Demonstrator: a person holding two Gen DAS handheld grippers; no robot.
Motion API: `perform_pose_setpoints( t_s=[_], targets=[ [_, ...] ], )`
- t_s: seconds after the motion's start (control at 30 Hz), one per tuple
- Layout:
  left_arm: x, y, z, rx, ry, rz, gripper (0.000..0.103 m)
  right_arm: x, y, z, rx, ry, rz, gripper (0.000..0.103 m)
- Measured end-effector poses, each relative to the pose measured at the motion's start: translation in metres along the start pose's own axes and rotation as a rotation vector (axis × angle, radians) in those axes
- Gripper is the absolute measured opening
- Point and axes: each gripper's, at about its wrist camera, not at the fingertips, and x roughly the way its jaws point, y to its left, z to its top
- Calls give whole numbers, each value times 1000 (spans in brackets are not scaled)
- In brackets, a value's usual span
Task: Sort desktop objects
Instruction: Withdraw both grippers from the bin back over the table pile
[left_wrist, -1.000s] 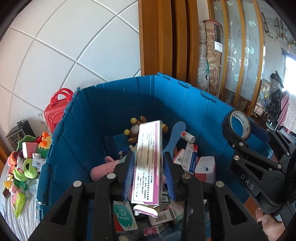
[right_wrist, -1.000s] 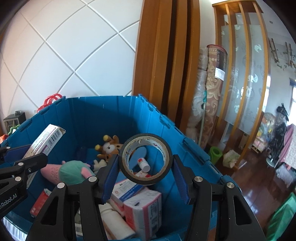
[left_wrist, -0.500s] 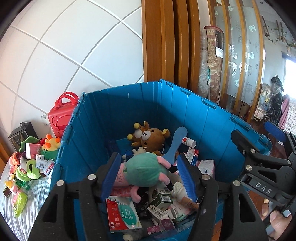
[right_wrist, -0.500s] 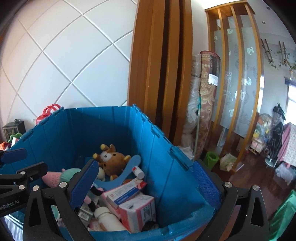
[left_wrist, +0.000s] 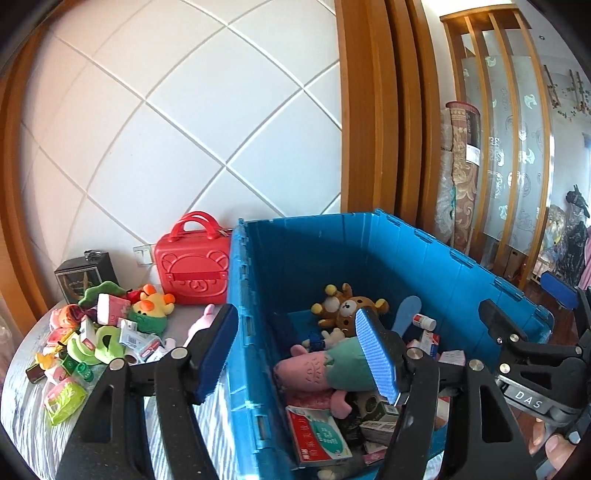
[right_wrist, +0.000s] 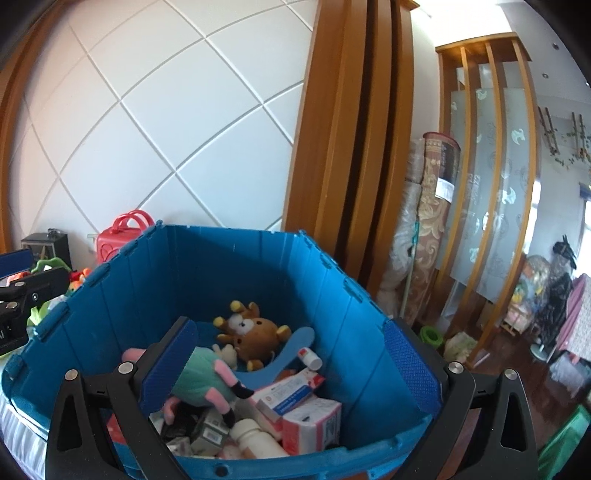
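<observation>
Both empty, spread, the left hand-held gripper (left_wrist: 295, 354) opening and the right hand-held gripper (right_wrist: 295, 373) risk clipping the blue crate (left_wrist: 461, 273) rim below.

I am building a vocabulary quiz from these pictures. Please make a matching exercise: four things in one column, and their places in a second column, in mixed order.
Things
1. brown bear plush
2. red case
3. yellow duck plush
4. rolled carpet

Places
A. standing beside the wooden frame
B. among the pile left on the table
C. inside the blue crate
D. on the table at the wall, just outside the crate

Pairs: 1-C, 2-D, 3-B, 4-A
</observation>
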Motion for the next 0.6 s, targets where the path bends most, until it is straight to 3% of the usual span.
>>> perform_pose_setpoints(
  t_s=[0.3,0.47,0.6],
  targets=[
    [-19,118,-11,-102,-34,98,66,-31,82,28,-14,-65,100,103],
    [-22,208,-32,-169,9,140,66,-65,145,45,31,-126,205,103],
    [-21,285,-50,-190,64,192,66,-69,214,51,24,-111,229,103]
  ],
)
